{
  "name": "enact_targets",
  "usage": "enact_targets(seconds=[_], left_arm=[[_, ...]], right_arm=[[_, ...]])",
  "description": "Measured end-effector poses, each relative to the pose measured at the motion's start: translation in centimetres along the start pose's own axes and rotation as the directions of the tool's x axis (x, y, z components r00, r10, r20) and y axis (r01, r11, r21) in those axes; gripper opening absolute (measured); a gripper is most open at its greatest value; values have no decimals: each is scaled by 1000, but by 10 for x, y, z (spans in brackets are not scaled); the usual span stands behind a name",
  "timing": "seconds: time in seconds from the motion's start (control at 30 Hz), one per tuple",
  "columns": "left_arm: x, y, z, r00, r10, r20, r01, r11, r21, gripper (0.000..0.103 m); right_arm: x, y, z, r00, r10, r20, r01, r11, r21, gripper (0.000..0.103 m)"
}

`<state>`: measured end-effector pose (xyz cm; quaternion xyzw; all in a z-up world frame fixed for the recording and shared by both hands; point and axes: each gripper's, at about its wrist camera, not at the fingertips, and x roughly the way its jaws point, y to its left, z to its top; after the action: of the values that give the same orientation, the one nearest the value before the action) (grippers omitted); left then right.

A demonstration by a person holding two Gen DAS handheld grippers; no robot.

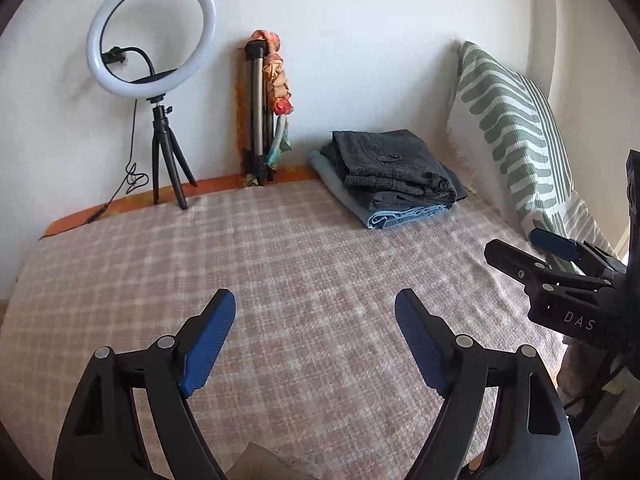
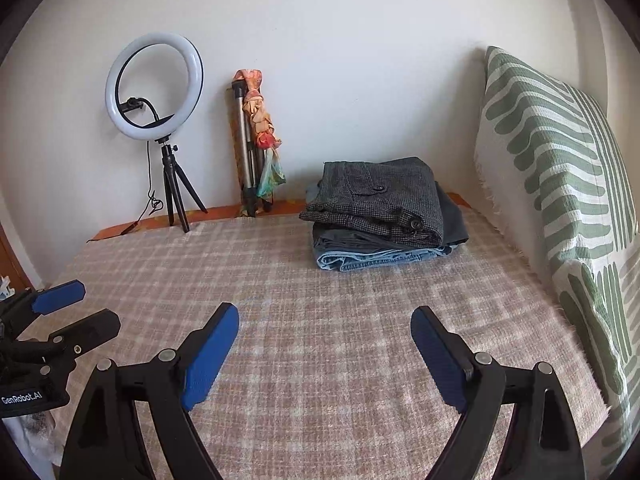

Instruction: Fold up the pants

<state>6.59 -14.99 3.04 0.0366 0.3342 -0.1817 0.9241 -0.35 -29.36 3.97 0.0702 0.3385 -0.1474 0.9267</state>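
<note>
A stack of folded pants lies at the far right of the bed: dark grey tweed pants (image 1: pixel 394 166) (image 2: pixel 380 200) on top, a dark pair under them, light blue jeans (image 1: pixel 384 210) (image 2: pixel 372 258) at the bottom. My left gripper (image 1: pixel 316 320) is open and empty above the checked blanket (image 1: pixel 280 264), well short of the stack. My right gripper (image 2: pixel 324 332) is open and empty too, beside the left one. It shows at the right edge of the left wrist view (image 1: pixel 516 248). The left gripper shows at the left edge of the right wrist view (image 2: pixel 86 306).
A ring light on a small tripod (image 1: pixel 154 40) (image 2: pixel 156 84) stands at the wall, far left. A folded tripod with a coloured scarf (image 1: pixel 264 112) (image 2: pixel 256 140) leans beside it. A green-and-white striped pillow (image 1: pixel 516 128) (image 2: pixel 560 168) stands along the right side.
</note>
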Motion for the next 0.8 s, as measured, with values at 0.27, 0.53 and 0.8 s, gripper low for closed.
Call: enact_targets(seconds=[0.27,0.53,0.8], left_arm=[[9,20,-16,999,12,-53,-15,999,-46,82],[8,27,-16,997,54,-47,-56,997,-50,82],[7,30,-15,997,64,-50,-68,995,-67,82]], right_arm=[[-6,6,-3,997,-44,57,45,999,-11,103],[1,6,-5,998,-58,40,58,998,-11,103],[1,5,-6,998,-57,35,57,998,-5,103]])
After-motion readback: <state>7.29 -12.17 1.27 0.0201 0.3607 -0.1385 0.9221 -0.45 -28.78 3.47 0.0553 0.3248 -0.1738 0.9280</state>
